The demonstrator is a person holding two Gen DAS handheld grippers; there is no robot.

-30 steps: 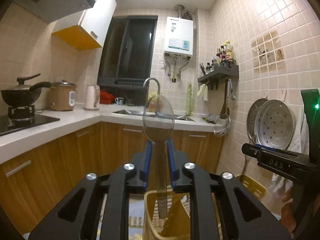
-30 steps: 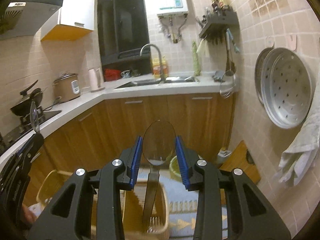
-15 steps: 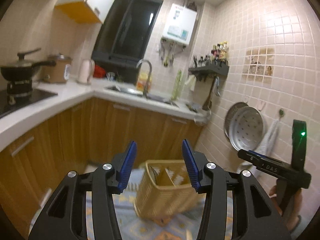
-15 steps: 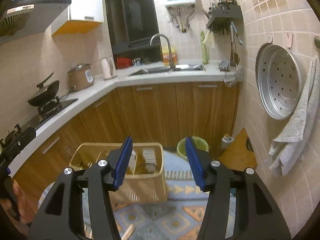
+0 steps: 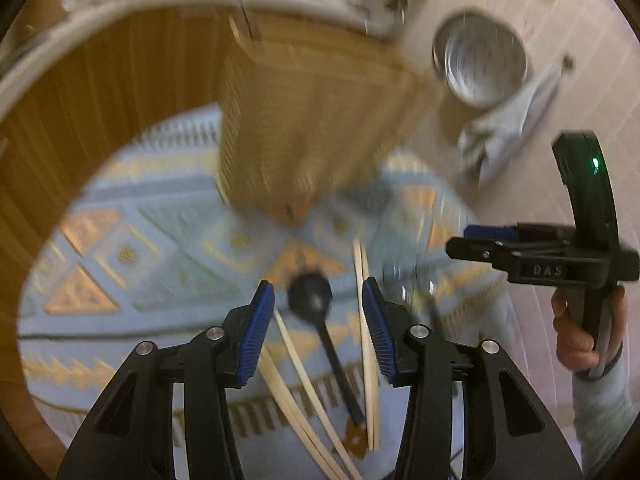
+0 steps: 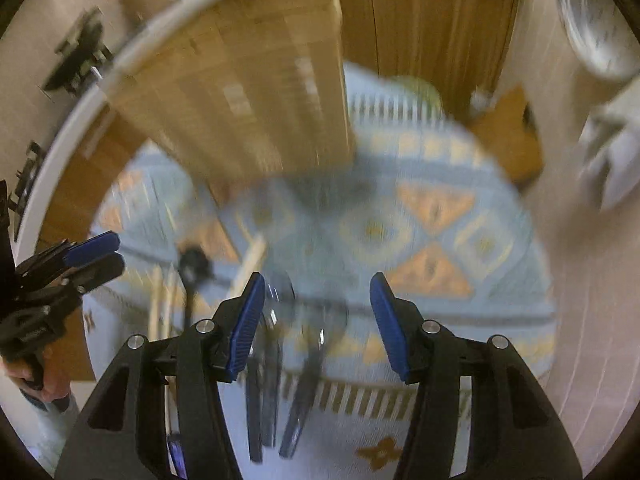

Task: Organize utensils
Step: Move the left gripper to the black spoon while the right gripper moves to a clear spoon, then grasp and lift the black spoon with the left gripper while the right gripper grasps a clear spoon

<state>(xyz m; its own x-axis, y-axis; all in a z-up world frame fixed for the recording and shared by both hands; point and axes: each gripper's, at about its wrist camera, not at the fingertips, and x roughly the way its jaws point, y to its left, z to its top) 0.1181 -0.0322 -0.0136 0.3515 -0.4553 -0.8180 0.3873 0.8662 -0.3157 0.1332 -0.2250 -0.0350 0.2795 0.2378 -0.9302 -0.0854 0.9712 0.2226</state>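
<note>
Left gripper [image 5: 318, 304], having just narrowed, and right gripper [image 6: 317, 304]: fingers spread, empty, above utensils on the rug [image 5: 168, 248].

Home kitchen, seen from above floor. Wooden cabinet doors [image 5: 120, 92] curve round under pale worktop edge [image 5: 80, 20]. Perforated metal steamer tray [image 5: 480, 64] hangs on tiled wall [image 5: 568, 20], grey towel [image 5: 500, 136] beside it. Blue patterned rug [image 6: 420, 220] covers floor, woven basket [image 5: 312, 128] standing on it. Chopsticks [image 5: 368, 340] and black spoon [image 5: 316, 304] lie on rug. Stove [image 6: 76, 56] blurred on worktop in right wrist view.
</note>
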